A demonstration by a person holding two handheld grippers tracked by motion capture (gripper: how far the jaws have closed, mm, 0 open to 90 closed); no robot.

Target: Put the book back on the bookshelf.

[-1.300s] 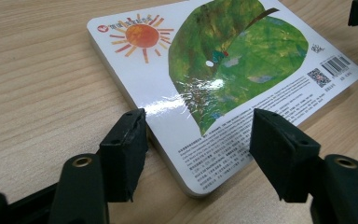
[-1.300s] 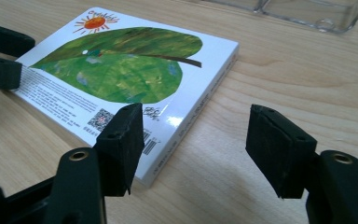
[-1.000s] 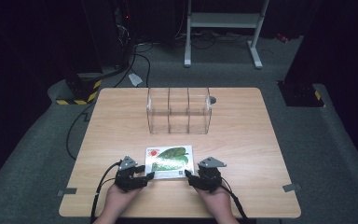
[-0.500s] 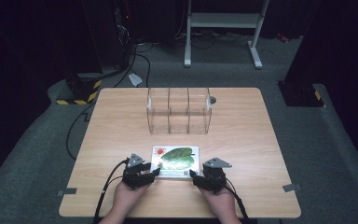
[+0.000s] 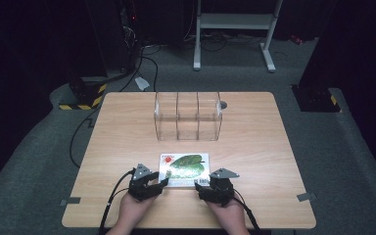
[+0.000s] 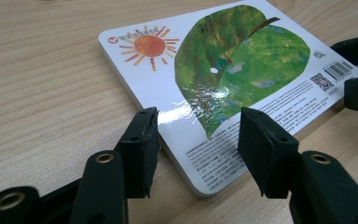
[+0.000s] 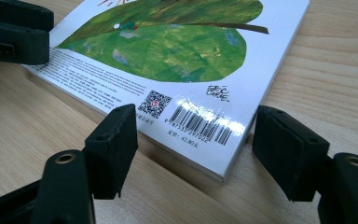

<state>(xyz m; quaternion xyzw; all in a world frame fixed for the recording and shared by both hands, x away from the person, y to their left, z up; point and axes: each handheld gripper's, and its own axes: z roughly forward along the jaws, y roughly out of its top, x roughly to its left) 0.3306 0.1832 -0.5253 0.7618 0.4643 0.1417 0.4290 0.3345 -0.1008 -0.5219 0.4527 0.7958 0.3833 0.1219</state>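
Note:
A white board book (image 5: 183, 166) with a green leaf and an orange sun lies flat on the wooden table (image 5: 274, 161). My left gripper (image 5: 162, 182) sits at its near left corner. In the left gripper view the book (image 6: 223, 70) has that corner between my left gripper's (image 6: 196, 135) jaws, whose pads rest against the two edges. My right gripper (image 5: 200, 188) is at the near right corner. Its jaws have just been opening. In the right gripper view they straddle the barcode corner of the book (image 7: 168, 42), and the right gripper (image 7: 196, 130) stands slightly off both edges.
A clear plastic box (image 5: 188, 115) with three compartments stands behind the book at mid-table. A small grey disc (image 5: 223, 104) lies by its far right corner. Bare wood stretches to both sides. Cables (image 5: 78, 142) run off the left edge to the dark floor.
The left gripper slid a little to the right and the book shifted right with it. The right gripper's jaws have spread wider around the near right corner.

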